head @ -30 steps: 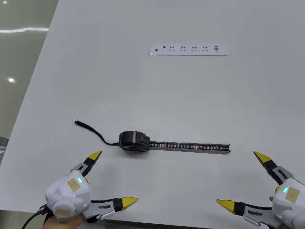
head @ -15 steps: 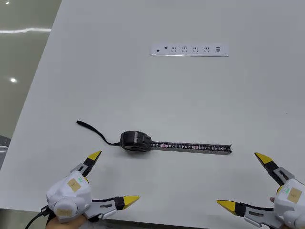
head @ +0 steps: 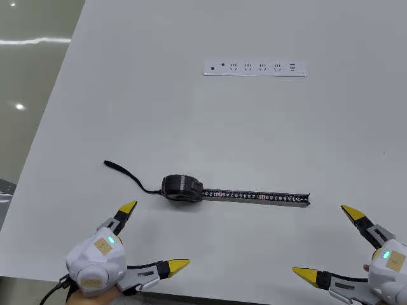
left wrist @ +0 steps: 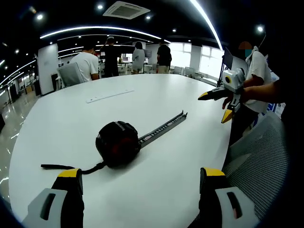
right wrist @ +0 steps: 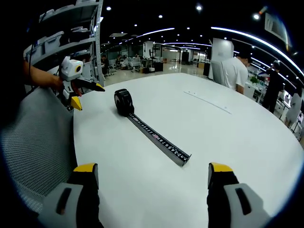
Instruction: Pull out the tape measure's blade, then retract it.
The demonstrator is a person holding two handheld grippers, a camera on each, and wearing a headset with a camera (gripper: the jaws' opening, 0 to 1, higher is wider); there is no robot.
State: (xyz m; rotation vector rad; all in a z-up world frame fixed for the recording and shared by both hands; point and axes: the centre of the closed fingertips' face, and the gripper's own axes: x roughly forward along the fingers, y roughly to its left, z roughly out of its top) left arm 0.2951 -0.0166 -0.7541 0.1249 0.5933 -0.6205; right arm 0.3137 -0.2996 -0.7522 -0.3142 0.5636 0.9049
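Note:
A black tape measure point(head: 181, 188) lies on the white table point(head: 191, 121), its blade point(head: 254, 196) drawn out flat to the right and ending in a hook point(head: 307, 199). A black wrist strap point(head: 124, 174) trails off to its left. My left gripper point(head: 152, 238) hovers open at the near left edge, a short way in front of the case point(left wrist: 118, 143). My right gripper point(head: 331, 244) is open at the near right, just short of the blade's hook point(right wrist: 184, 159). The case point(right wrist: 124, 101) lies at the blade's far end in the right gripper view. Neither gripper touches the tape.
A white power strip point(head: 254, 67) lies flat at the far middle of the table. The table's near edge runs just under both grippers. Several people point(left wrist: 90, 61) stand beyond the table's far side; shelving point(right wrist: 71, 38) rises behind the left hand.
The tape measure and both grippers have stayed where they were; the head camera has drifted slightly, shifting the whole picture.

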